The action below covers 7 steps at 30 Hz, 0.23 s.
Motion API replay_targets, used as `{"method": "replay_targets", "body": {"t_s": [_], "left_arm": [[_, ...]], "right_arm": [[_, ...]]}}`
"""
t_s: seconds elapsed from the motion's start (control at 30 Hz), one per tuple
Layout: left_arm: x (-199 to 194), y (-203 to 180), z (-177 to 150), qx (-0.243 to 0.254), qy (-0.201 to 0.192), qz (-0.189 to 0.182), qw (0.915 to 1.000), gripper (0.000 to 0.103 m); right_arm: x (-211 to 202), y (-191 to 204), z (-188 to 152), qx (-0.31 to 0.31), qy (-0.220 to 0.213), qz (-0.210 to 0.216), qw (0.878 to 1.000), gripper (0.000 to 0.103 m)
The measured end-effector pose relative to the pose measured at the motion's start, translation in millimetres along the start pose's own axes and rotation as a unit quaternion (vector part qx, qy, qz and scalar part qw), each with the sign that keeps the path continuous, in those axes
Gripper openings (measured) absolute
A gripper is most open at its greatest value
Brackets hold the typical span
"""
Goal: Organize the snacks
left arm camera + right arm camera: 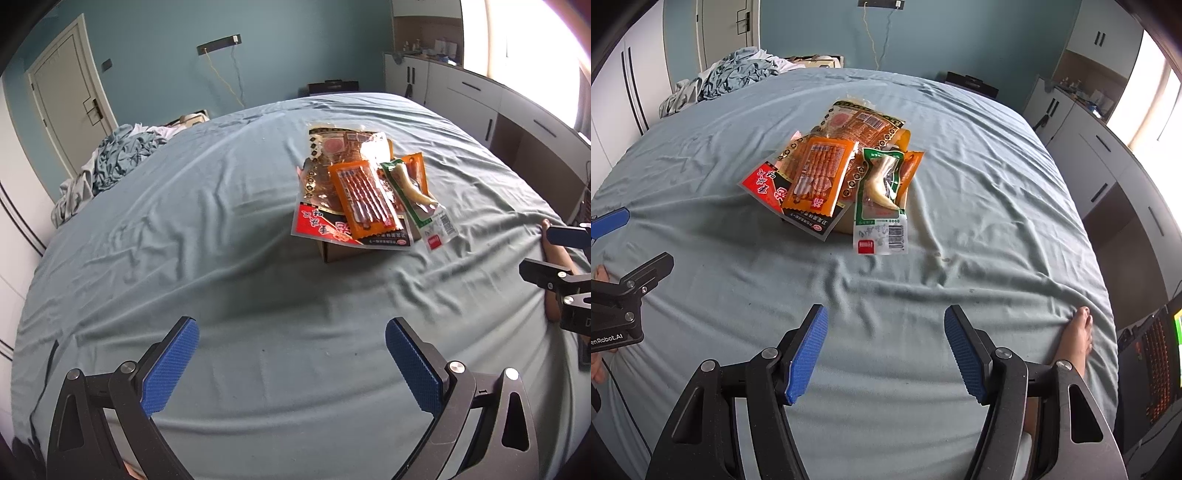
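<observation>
1 bed (229, 236), blue-grey sheet, wrinkled, takes up most of the room. 1 heap of bedding (110, 158) at far left corner. Snack pile (834, 173) mid-bed, toward far side, on a small box (338, 251): 4 packets counted, maybe more under: 1 big red-black pack (764, 184), 1 clear brown pack (860, 122), 1 orange sausage pack (818, 173), 1 green-white pack (881, 206) hanging over near edge. Bare sheet all round the pile, esp. near side. 2 grippers, nothing held: left gripper (291, 354) jaws wide, right gripper (886, 350) jaws wide. 1 bare foot (1075, 339) at right edge of bed.

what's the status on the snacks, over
Left gripper and right gripper open, empty. Snack packets piled on a box, untouched. Bed sheet between, nothing blocking.
</observation>
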<state>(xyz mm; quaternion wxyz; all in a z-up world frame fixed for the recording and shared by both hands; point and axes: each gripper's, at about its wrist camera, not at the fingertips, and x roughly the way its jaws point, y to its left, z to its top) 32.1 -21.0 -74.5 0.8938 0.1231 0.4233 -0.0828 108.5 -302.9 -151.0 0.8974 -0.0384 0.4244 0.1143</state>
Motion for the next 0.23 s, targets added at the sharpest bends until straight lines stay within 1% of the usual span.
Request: {"method": "replay_targets", "body": {"t_s": [0.23], "left_arm": [[-2.4, -2.1, -1.2, -0.003, -0.003, -0.008, 1.0000, 0.103]], "right_arm": [[1.2, 0.0, -0.5, 0.005, 0.003, -0.001, 1.000, 0.064]]}}
